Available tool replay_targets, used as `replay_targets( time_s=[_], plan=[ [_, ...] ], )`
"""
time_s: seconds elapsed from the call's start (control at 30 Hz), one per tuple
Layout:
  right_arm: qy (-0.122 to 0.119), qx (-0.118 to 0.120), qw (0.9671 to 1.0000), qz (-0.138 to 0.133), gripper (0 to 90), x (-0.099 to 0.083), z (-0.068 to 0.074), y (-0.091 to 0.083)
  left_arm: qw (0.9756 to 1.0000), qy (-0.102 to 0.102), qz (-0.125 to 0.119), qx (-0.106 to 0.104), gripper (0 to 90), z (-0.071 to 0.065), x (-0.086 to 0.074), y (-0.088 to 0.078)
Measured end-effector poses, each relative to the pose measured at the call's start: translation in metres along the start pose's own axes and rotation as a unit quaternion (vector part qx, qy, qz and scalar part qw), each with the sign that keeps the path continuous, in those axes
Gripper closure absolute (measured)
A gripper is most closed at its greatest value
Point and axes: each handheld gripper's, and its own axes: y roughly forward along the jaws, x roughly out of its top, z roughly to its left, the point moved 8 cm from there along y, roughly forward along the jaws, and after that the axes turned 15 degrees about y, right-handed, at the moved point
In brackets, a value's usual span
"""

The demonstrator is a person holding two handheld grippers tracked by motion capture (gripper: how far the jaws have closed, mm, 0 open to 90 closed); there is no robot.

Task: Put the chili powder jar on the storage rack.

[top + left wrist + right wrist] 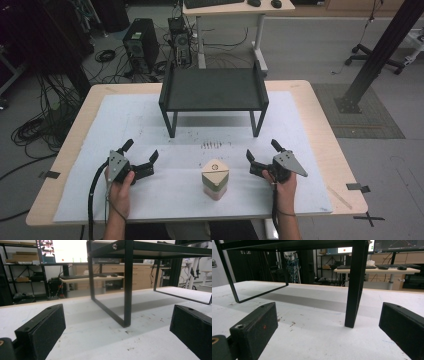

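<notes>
Looking down from the high view, the small box (215, 179) stands on the white mat (300, 150), in front of the black shelf (214, 90) and between the two grippers. The left gripper (141, 153) and the right gripper (260, 152) both gape empty, each roughly level with the box and about equally near it; the box lies inward from either one. Through the left gripper view, wide-apart jaws frame the shelf's near leg (128, 290). Through the right gripper view, the jaws likewise stand spread, facing another shelf leg (355, 285).
</notes>
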Motion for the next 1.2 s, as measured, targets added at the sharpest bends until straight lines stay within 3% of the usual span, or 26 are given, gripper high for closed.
replay_targets(
  time_s=[1.2],
  plan=[
    [0.01, 0.0, 0.9999, 0.007, 1.8, -0.003, 0.007, -0.011, 1.0, -0.002, 0.0, -0.001, 0.4, 0.0, 0.0, 0.0]
  ],
)
